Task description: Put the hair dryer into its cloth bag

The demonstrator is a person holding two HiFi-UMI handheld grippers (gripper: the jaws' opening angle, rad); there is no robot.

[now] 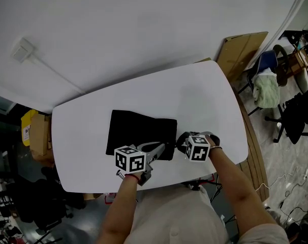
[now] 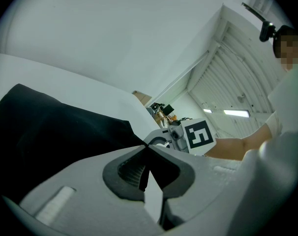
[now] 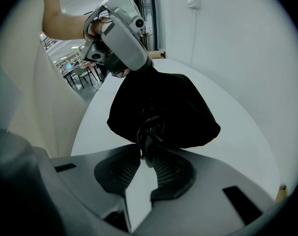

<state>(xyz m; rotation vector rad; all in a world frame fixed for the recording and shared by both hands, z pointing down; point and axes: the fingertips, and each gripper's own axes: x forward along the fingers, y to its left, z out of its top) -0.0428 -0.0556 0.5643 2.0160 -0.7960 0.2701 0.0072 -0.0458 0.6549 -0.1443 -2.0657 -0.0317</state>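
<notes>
Head view: black cloth bag [image 1: 139, 128] lies on white table [image 1: 205, 95]. Left gripper [image 2: 146, 146]: jaws together, pinching the bag's near edge. Right gripper [image 3: 143, 150]: jaws clamped on coiled black cord [image 3: 151, 127] at the bag's bulging end. Hair dryer body hidden.

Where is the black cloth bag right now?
Head view: the black cloth bag lies on the white table, left of centre, its near right corner pinched by the left gripper.
</notes>
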